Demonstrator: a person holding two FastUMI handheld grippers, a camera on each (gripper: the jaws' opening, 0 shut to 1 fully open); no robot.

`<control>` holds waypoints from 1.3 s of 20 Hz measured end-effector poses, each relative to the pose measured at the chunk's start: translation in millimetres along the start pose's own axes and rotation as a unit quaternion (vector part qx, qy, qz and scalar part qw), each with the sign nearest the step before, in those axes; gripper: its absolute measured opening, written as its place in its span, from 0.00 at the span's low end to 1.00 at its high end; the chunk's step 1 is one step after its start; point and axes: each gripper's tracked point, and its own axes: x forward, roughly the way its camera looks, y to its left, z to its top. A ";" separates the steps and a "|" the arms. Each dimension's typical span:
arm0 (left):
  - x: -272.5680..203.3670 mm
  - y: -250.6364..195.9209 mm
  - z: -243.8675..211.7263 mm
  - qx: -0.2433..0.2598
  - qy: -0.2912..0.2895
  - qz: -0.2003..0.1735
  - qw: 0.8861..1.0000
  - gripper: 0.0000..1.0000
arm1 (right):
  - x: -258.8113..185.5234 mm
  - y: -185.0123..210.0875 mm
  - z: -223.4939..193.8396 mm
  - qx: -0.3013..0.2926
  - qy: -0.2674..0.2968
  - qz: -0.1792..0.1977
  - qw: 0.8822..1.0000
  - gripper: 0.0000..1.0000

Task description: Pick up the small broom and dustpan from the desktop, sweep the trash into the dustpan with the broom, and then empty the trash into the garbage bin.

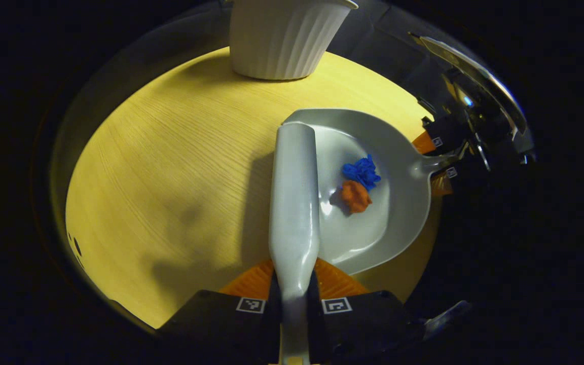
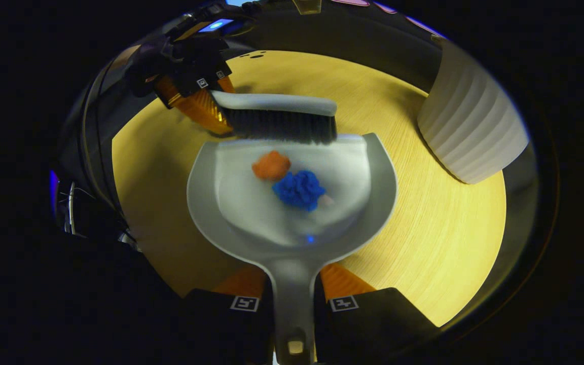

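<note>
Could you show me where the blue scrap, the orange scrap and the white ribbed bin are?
blue scrap [image 2: 299,189]: right gripper view, middle of the crumpled wad.
orange scrap [image 2: 270,165]: right gripper view, centre of the lump.
white ribbed bin [image 1: 284,38]: left gripper view, its ribbed side wall.

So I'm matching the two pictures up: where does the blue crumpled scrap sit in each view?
Left gripper view: the blue scrap lies right of centre in the dustpan, just above the orange scrap.
Right gripper view: it lies near the centre, below and right of the orange scrap.
Shared landmark: the white ribbed bin.
</note>
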 end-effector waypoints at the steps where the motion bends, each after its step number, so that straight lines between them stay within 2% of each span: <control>1: -2.1 -6.0 -2.7 -0.014 -0.007 0.006 1.000 0.26 | 0.9 0.4 -1.4 -0.002 -0.003 0.001 1.000 0.35; 3: -12.4 -11.7 -12.7 -0.052 -0.030 0.028 0.998 0.26 | 7.2 -9.4 -7.3 -0.003 -0.001 0.001 1.000 0.35; 4: -20.1 -15.4 -17.5 -0.074 -0.047 0.040 0.995 0.26 | 9.9 -16.0 -11.0 0.001 0.000 0.000 1.000 0.32; 6: -37.2 -11.6 -26.6 -0.119 -0.084 0.065 0.987 0.26 | 12.3 -28.8 -17.0 0.002 0.002 -0.005 1.000 0.39; 9: -42.9 -1.8 -53.4 -0.208 -0.136 0.105 0.963 0.26 | 1.7 -45.8 -17.4 -0.015 -0.003 -0.017 1.000 0.35; 10: -40.1 -0.6 -64.3 -0.234 -0.149 0.114 0.954 0.26 | -7.8 -48.3 -11.4 -0.022 -0.007 -0.023 0.999 0.39; 11: -32.2 -0.1 -76.1 -0.256 -0.163 0.120 0.945 0.26 | -15.9 -51.3 -5.3 -0.027 -0.011 -0.027 0.999 0.35; 13: -7.8 -0.9 -101.1 -0.288 -0.192 0.124 0.930 0.26 | -32.2 -53.7 5.7 -0.031 -0.014 -0.024 0.999 0.35; 16: 34.4 -0.7 -138.9 -0.323 -0.203 0.130 0.915 0.26 | -76.7 -56.8 23.3 -0.041 -0.020 -0.025 0.999 0.35; 20: 76.0 -14.9 -185.1 -0.335 -0.214 0.133 0.908 0.26 | -132.7 -70.8 46.1 -0.040 -0.029 -0.043 0.998 0.35; 23: 90.7 -16.1 -202.1 -0.333 -0.214 0.129 0.909 0.24 | -167.9 -67.6 68.5 0.026 -0.039 -0.012 0.999 0.35; 25: 85.0 -6.7 -199.3 -0.339 -0.215 0.121 0.908 0.26 | -186.0 -75.8 87.0 0.057 -0.053 -0.011 0.997 0.35; 26: 82.8 -5.1 -203.1 -0.343 -0.215 0.119 0.907 0.26 | -194.6 -81.9 94.6 0.072 -0.061 -0.015 0.995 0.39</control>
